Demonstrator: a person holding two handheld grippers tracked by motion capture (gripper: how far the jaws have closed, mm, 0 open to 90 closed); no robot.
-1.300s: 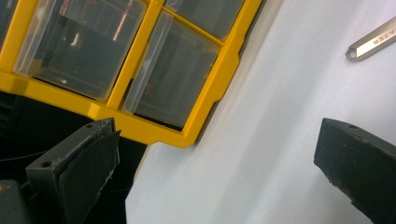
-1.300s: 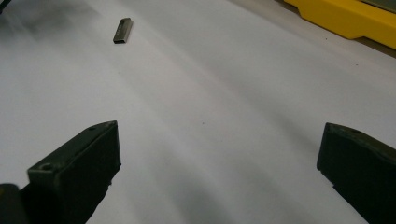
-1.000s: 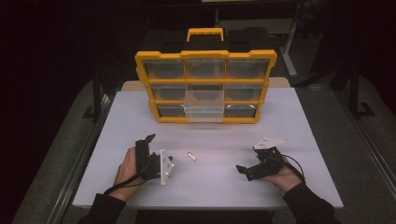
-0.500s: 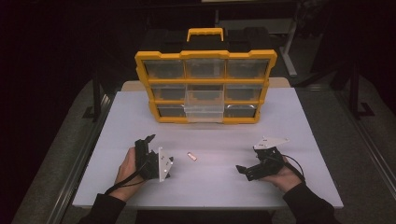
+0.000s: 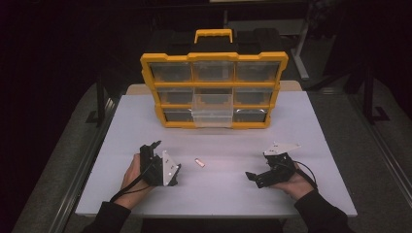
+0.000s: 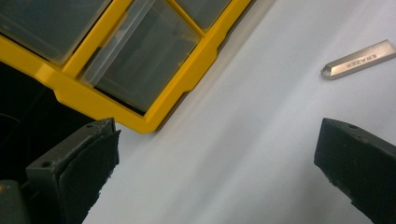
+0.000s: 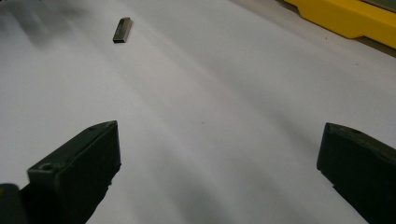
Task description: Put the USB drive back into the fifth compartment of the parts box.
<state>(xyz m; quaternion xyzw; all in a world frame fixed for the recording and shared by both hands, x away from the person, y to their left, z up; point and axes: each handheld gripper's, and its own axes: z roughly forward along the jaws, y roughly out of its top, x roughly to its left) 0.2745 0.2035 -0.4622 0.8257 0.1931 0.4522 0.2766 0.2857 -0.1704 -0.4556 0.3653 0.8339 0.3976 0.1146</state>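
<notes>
A small metal stick [image 5: 199, 162] is lying flat on the white tabletop [image 5: 233, 145], btwn both hands, w/ nothing touching it. The left hand-held gripper [image 5: 163, 167] is sitting wide open, holding nothing; the right hand-held gripper [image 5: 252, 177] likewise. A yellow drawer box [image 5: 214, 90] is standing behind.

Clearance, my side: open table [image 5: 233, 194] between my grippers; sole obstacles the small metal tag [image 5: 198, 162] and the yellow organizer [image 5: 214, 90] behind.
</notes>
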